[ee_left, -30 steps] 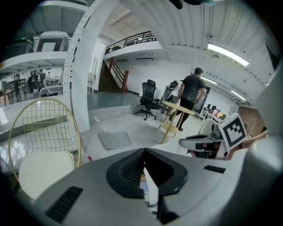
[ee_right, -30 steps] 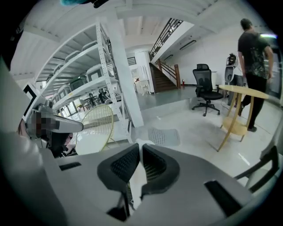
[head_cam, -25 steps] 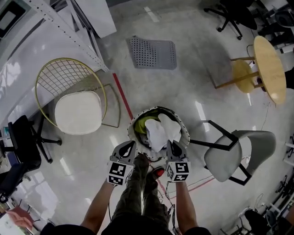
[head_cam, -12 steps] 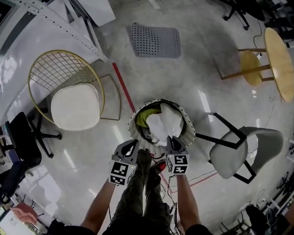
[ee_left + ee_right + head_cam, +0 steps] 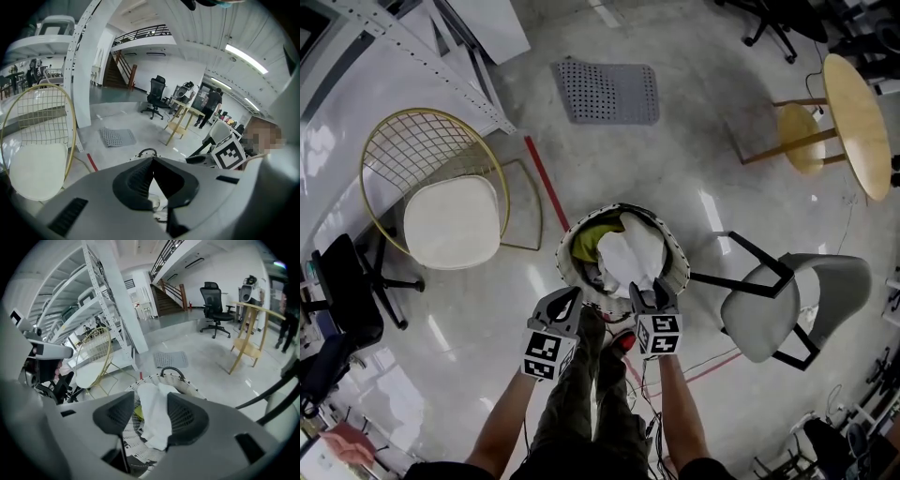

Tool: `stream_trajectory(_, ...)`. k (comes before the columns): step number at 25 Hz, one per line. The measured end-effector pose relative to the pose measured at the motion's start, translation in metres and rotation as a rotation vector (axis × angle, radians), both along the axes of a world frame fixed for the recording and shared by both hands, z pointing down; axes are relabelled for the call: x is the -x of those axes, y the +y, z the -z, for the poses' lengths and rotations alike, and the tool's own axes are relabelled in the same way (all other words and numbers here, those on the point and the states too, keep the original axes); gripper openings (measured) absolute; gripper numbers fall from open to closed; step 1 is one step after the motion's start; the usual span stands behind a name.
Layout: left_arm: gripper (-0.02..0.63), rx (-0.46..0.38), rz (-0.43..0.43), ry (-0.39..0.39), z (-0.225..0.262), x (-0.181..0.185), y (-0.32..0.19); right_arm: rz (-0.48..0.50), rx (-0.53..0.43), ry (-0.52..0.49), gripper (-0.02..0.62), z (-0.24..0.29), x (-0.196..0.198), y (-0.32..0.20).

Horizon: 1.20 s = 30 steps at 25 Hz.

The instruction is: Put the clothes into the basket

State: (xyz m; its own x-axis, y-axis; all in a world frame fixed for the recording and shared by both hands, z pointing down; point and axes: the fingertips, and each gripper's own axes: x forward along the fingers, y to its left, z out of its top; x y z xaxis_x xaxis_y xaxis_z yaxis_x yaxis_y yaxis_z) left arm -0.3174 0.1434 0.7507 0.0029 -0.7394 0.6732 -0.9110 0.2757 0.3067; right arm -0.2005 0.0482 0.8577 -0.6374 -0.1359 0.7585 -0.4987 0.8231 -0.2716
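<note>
A white woven basket [image 5: 565, 265] stands on the floor just ahead of my feet. A white cloth [image 5: 630, 258] lies piled on top of it, over a yellow-green garment [image 5: 592, 239]. My right gripper [image 5: 645, 289] hovers at the basket's near rim, its jaws opening. In the right gripper view the white cloth [image 5: 152, 413] hangs loosely in the gap between the spread jaws of the right gripper [image 5: 150, 398], draped over the basket [image 5: 190, 385]. My left gripper [image 5: 573, 292] is to the left of the basket's near edge; the left gripper [image 5: 153, 159] is shut on nothing.
A gold wire chair [image 5: 455, 220] with a white cushion stands at the left. A grey chair [image 5: 792, 305] is close on the right. Farther off are a round wooden table [image 5: 858, 131], a perforated grey mat [image 5: 607, 92], metal shelving [image 5: 431, 56] and a red floor line [image 5: 546, 192].
My right gripper has sunk toward the basket and its jaws have gone from shut on the white cloth to apart. The cloth now rests on the basket. The left gripper barely moved.
</note>
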Motion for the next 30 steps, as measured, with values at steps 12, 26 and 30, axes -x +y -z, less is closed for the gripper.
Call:
stream_trajectory(12, 0.006, -0.041, -0.022, -0.025, 0.027, -0.032, 0.014, -0.057, -0.068, -0.048, 0.219, 0.047, -0.036, 0.0)
stream_trajectory(26, 0.006, -0.148, -0.026, -0.117, 0.114, -0.063, 0.022, -0.047, -0.253, -0.228, 0.216, 0.184, -0.049, 0.003)
stream_trajectory(30, 0.006, -0.207, -0.037, -0.144, 0.153, -0.071, 0.014, -0.051, -0.314, -0.277, 0.198, 0.234, -0.058, 0.0)
